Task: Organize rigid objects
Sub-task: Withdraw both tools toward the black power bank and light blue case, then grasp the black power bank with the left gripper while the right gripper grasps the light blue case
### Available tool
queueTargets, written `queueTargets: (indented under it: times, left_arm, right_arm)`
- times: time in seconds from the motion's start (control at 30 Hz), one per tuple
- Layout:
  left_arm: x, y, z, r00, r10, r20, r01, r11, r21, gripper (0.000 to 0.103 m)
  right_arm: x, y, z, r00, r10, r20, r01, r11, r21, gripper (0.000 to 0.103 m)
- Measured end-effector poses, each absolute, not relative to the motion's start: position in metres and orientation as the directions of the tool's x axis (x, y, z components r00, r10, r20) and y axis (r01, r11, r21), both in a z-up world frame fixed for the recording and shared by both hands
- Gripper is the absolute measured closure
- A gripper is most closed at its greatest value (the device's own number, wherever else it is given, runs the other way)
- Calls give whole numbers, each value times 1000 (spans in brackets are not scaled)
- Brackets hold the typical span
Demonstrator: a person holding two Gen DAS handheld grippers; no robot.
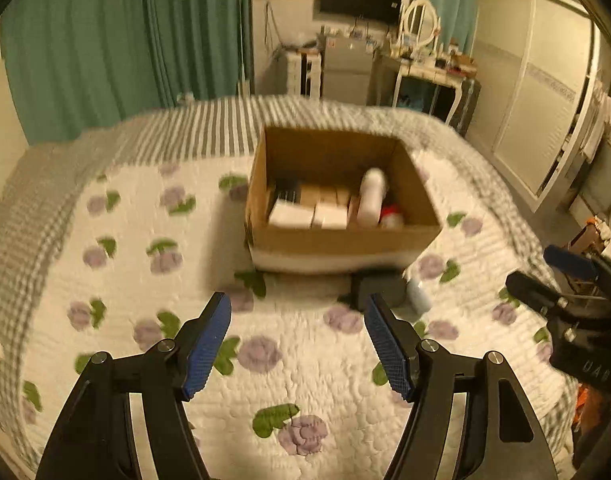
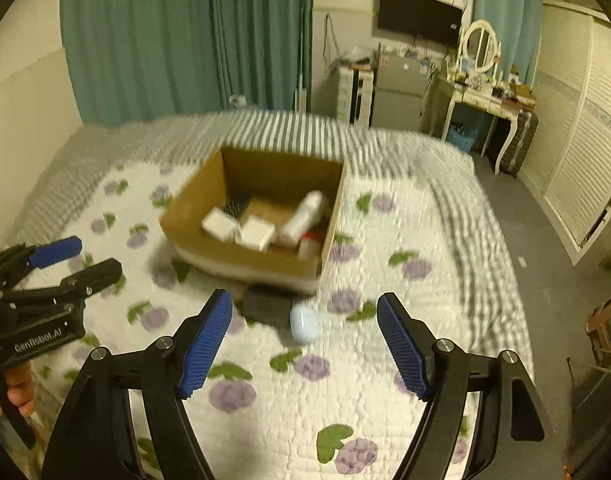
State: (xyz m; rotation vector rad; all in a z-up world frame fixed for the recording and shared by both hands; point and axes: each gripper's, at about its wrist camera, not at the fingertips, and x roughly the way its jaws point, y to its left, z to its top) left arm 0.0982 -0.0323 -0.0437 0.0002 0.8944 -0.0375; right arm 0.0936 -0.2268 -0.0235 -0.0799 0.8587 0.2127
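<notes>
Both tools, left and right, were spread and empty above the bed. Box (part filled) sat beyond; a black case touched a blue one.

Open cardboard box sits upright on the bed, flaps off/none showing, brown walls w/ a white band along the base. Inside, along the near wall: two white rectangular boxes side by side, small tan boxes behind them, a dark item at the back left corner, too blurred to ID. A white bottle lies tilted on the right side, w/ a red-and-white item beside it. Outside, just in front of the box's near right corner: a black block-like object and a pale blue rounded case, touching or nearly so, both flat on the quilt.
</notes>
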Motion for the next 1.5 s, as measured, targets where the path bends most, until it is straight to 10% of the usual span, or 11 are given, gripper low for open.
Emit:
queueTargets:
  times: [0.43,0.77,1.5]
  left_arm:
    - [136,-34,-130,505,-15,-863,28,1000,-1,31]
    - [152,-57,-153,455,-21,-890,80,997,18,31]
    - [183,-133,-186,430,-71,-900,95,995,-33,25]
  right_arm:
    - [148,-214,-138,464,118,-878,-231,973,9,32]
    - [181,-211,-179,409,103,-907,-280,960,-17,73]
    - [170,-292,-161,545,195,-815,-133,980,146,81]
